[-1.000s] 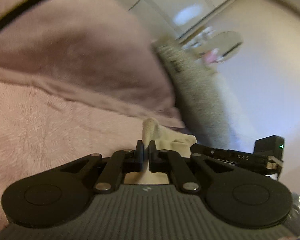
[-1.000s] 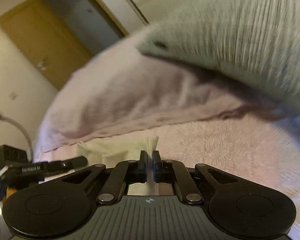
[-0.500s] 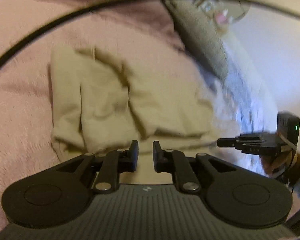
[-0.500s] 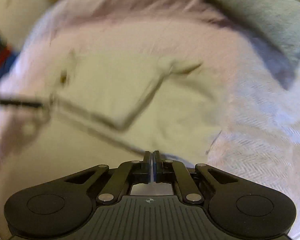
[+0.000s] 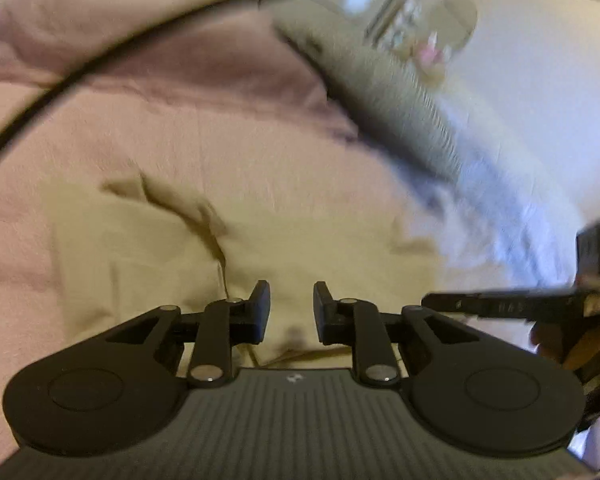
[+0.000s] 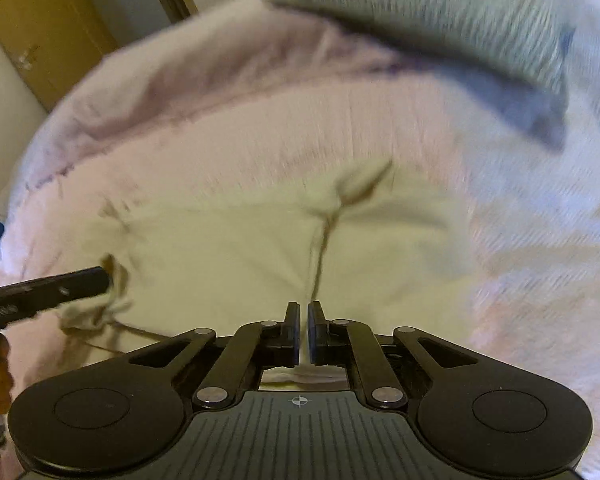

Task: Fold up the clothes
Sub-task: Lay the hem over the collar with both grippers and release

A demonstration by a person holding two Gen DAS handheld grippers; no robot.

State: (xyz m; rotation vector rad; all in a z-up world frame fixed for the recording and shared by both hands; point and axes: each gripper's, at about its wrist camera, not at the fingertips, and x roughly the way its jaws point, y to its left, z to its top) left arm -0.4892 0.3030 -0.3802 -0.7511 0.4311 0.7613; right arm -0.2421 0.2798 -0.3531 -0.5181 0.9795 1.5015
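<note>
Both tongs are sitting lower and closer over the cloth (image 5: 308, 240) than half a second back, and the left gripper (image 5: 291, 307) is gaping wider now, holding nothing. Right gripper (image 6: 303, 322) is nearly shut with a thin gap; pale fabric is showing at the base of its fingers, so it is probably pinching an edge, though blur is making that hard to confirm. Cloth is lying spread on the pink blanket (image 6: 380, 128), rumpled, with a crease running from 12 toward 6 in the right view and a bunched corner at 9 beside the left tong's tip. Grey pillow (image 6: 440, 20) is sitting at 1, well apart. Risks: with only one side held, any pull is likely dragging the cloth askew instead of folding it square; the bunched corner at 9 is likely getting trapped inside a fold; the thin grip is possibly slipping; the left tong, closing low, is possibly catching the fluffy blanket along with the cloth.
</note>
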